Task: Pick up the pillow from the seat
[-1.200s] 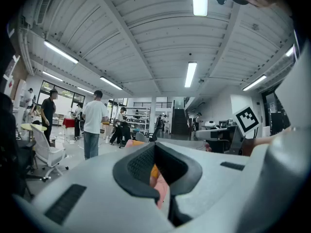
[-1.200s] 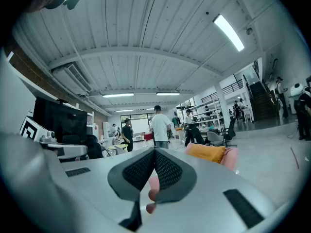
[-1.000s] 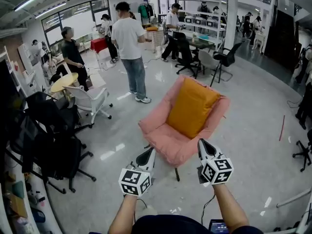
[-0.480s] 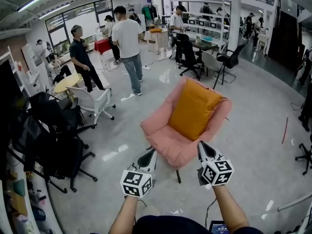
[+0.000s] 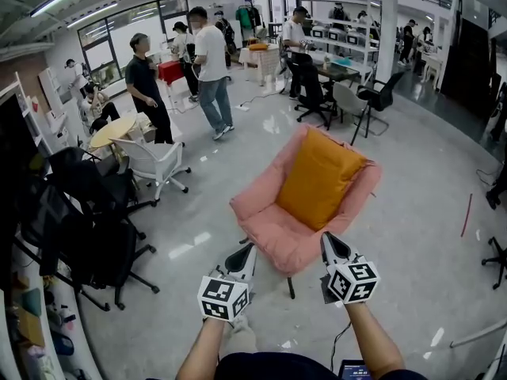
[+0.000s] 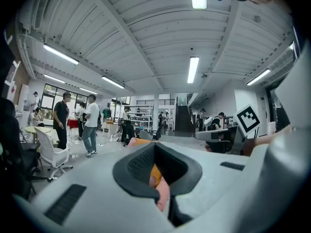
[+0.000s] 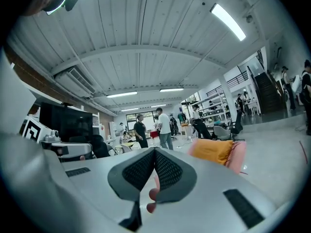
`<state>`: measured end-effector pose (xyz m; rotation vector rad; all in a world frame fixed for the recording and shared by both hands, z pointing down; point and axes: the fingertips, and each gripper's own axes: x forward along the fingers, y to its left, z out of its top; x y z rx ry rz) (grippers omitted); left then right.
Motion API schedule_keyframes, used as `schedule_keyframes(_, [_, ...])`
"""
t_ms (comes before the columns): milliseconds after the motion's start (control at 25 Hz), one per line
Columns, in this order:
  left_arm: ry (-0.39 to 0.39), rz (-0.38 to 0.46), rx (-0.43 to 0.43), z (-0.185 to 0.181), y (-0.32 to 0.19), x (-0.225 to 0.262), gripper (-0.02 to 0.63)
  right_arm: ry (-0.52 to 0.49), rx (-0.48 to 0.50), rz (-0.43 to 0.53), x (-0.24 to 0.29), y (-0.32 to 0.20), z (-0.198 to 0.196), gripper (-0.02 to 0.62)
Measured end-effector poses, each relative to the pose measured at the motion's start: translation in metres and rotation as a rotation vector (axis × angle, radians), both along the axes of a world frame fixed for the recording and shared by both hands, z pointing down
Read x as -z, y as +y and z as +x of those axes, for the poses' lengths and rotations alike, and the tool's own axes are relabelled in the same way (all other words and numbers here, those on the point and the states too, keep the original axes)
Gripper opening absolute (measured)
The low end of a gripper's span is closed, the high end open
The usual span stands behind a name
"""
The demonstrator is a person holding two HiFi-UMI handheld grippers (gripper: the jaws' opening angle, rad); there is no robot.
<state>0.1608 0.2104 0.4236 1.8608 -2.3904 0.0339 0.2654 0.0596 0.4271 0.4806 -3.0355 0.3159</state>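
Saw left gripper [image 5: 242, 252] with jaws pressed together, nothing in them. Right gripper [image 5: 329, 239] same, closed and empty. I had both near front edge of pink chair [image 5: 265, 229]. Orange pillow [image 5: 319, 178] sat on seat, leaned against chair back, untouched.

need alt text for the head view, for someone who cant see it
An orange pillow leans against the back of a pink chair in a busy office. The left claw and right claw, both shut and empty, point toward the chair from its near side.
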Motion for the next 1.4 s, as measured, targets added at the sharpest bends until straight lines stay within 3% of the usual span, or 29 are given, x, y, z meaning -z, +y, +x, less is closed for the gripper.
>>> schedule_keyframes(640, [0.009, -0.009, -0.02, -0.061, -0.044, -0.005, 0.003, 0.016, -0.005, 0.002, -0.005, -0.037, -0.063, 0.017])
schedule_keyframes(1400, [0.005, 0.007, -0.1, -0.181, -0.094, 0.016, 0.003, 0.017, -0.057, 0.013, 0.016, -0.083, -0.18, 0.017])
